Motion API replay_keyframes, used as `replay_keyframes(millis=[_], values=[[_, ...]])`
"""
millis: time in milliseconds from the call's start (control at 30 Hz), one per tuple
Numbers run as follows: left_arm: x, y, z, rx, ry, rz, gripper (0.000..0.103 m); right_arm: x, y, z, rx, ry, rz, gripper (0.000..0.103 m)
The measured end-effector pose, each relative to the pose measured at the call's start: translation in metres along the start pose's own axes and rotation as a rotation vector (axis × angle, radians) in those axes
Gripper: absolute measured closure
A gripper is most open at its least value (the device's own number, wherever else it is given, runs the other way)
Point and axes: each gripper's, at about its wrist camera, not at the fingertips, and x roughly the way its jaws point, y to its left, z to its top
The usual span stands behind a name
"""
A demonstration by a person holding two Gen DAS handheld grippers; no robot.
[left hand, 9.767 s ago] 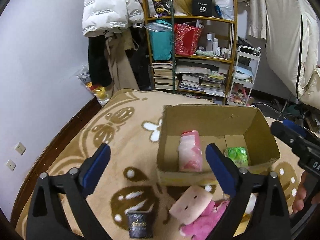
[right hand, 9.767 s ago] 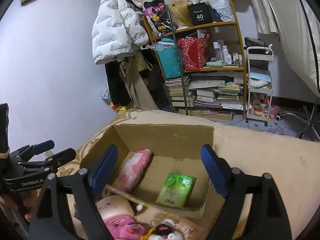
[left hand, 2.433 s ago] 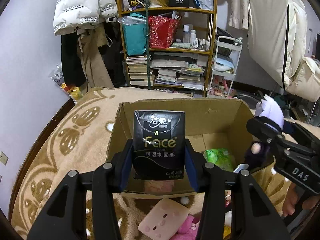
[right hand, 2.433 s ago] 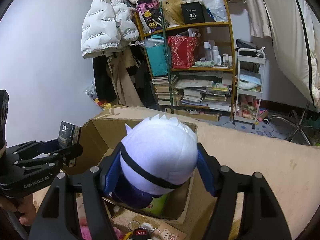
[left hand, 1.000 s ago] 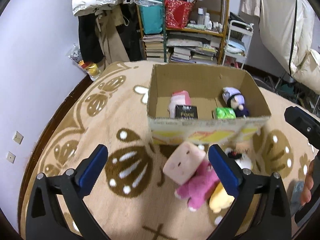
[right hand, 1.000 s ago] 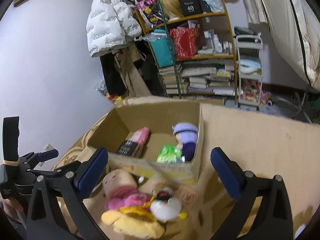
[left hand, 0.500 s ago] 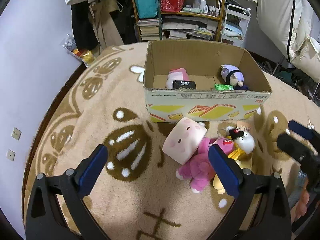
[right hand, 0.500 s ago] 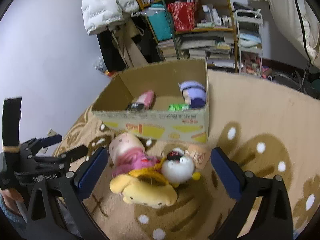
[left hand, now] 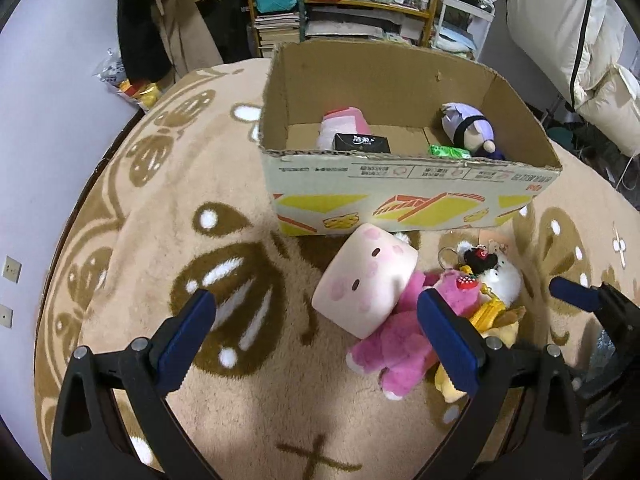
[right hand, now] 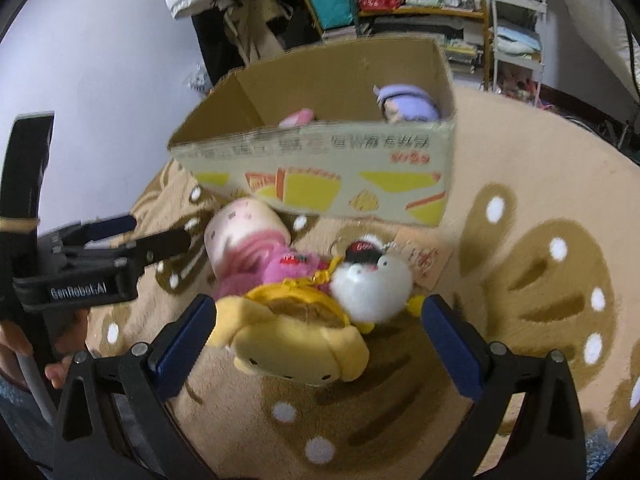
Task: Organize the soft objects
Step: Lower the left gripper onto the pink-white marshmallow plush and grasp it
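Note:
A cardboard box (left hand: 412,192) stands on the carpet and holds a pink pack (left hand: 342,122), a black tissue pack (left hand: 362,143), a green pack (left hand: 450,152) and a purple-haired doll (left hand: 470,128). In front of the box lie a pink block-shaped plush (left hand: 366,284), a magenta plush (left hand: 400,344), a white keychain plush (right hand: 372,284) and a yellow plush (right hand: 296,340). My left gripper (left hand: 316,336) is open and empty, above the block plush. My right gripper (right hand: 318,340) is open and empty, straddling the yellow plush from above.
A beige patterned carpet (left hand: 180,208) covers the floor. A shelf with books and bags (left hand: 344,4) and a white cart (left hand: 464,16) stand behind the box. Coats hang at the back left (left hand: 168,28). The wall (left hand: 48,80) is on the left.
Both grippers let go of the black pack and the purple-haired doll into the box, then drew back and dropped toward the plush pile. In the last half second both moved closer to the plush toys.

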Motion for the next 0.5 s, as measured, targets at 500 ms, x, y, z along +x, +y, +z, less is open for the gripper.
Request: replay_keyframes(millis=[500], values=[[0.052, -0.014, 0.008, 0.072, 0.088, -0.024, 0.003, 0.054, -0.001, -0.009, 0.019, 0.166, 0.046, 0.0]])
